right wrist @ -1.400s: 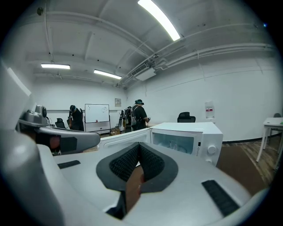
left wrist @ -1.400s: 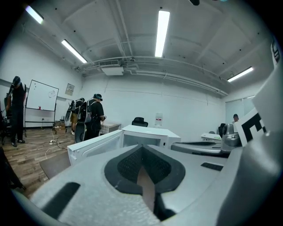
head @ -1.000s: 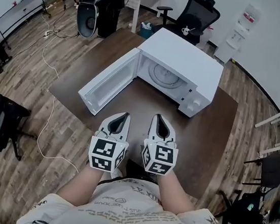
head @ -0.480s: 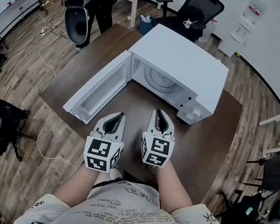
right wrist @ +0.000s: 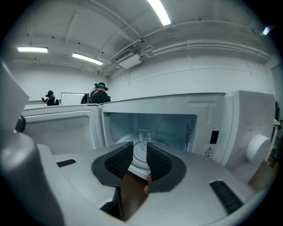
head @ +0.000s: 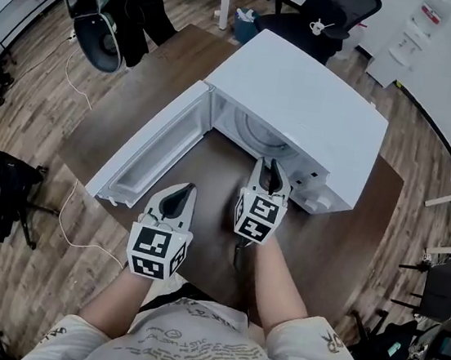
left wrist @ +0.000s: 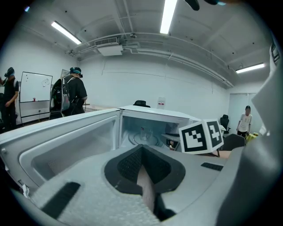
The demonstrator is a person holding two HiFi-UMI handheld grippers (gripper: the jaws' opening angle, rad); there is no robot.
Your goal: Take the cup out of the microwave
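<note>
Head view: boxy white microwave [head: 301, 103] on dark woodgrain bench [head: 333, 239], just ahead of right tongs [head: 271, 171]; left tongs [head: 180, 196] further back.

Left gripper view: ribbed pads [left wrist: 128, 165] pressed together, empty.

Right gripper view: pads just opening, nothing between; clear cup [right wrist: 144, 136] straight ahead inside, on round turntable [right wrist: 138, 164].

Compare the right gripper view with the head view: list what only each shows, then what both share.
Only the right gripper view: the clear cup standing inside the microwave, seen beyond the right claw, whose jaws have just been opening with nothing between them. Only the head view: the left claw, the brown table and a black office chair. Both: the white microwave, its door swung open, and the right claw.
</note>
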